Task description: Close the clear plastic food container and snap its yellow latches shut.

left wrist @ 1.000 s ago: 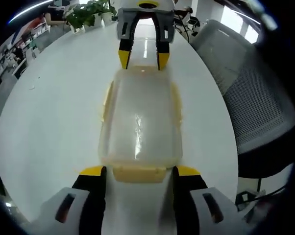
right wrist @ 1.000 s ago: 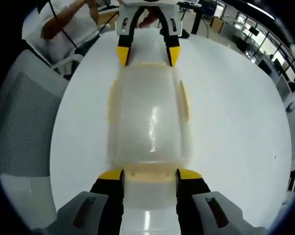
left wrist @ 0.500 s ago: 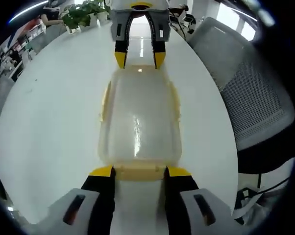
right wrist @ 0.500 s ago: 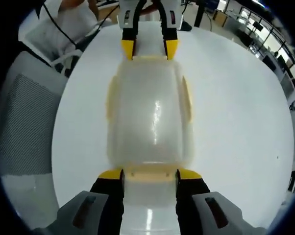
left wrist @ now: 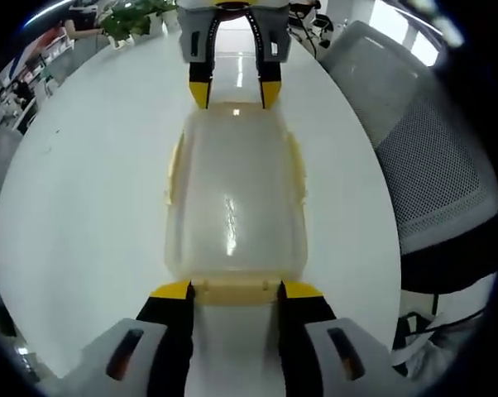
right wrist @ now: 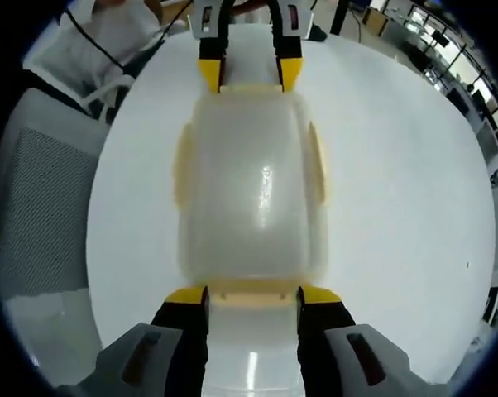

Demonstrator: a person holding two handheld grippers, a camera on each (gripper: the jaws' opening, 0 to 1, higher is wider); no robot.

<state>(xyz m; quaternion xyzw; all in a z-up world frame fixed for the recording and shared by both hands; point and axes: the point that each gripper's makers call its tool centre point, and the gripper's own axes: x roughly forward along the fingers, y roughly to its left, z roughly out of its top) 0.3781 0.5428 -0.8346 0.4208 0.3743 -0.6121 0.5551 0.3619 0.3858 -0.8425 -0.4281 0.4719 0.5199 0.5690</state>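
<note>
the left gripper (left wrist: 230, 289) has its jaws parted about as wide as the short end of the container (left wrist: 232, 203), their yellow tips set either side of the yellow end latch (left wrist: 235, 291), touching or just beside it; whether they pinch it i cannot tell. the right gripper (right wrist: 253, 295) stands the same way at the opposite end, tips flanking its own latch (right wrist: 253, 289). the container lies lengthwise between the 2 grippers on the white bench (left wrist: 83, 190), lid already down.

it looks light, thin-walled and slick, likely to skate on the smooth bench or flex if pushed from 1 side only, so holding both short ends at once and pressing each latch flap against the wall seems the safest hold. the 2 side latches (right wrist: 318, 161) look flared out, probably not yet snapped.

the left gripper view shows a mesh chair (left wrist: 423, 149) and potted plants (left wrist: 129, 10) behind; the right gripper view shows a person's white sleeve (right wrist: 71, 45) and distant desks (right wrist: 431, 45).
</note>
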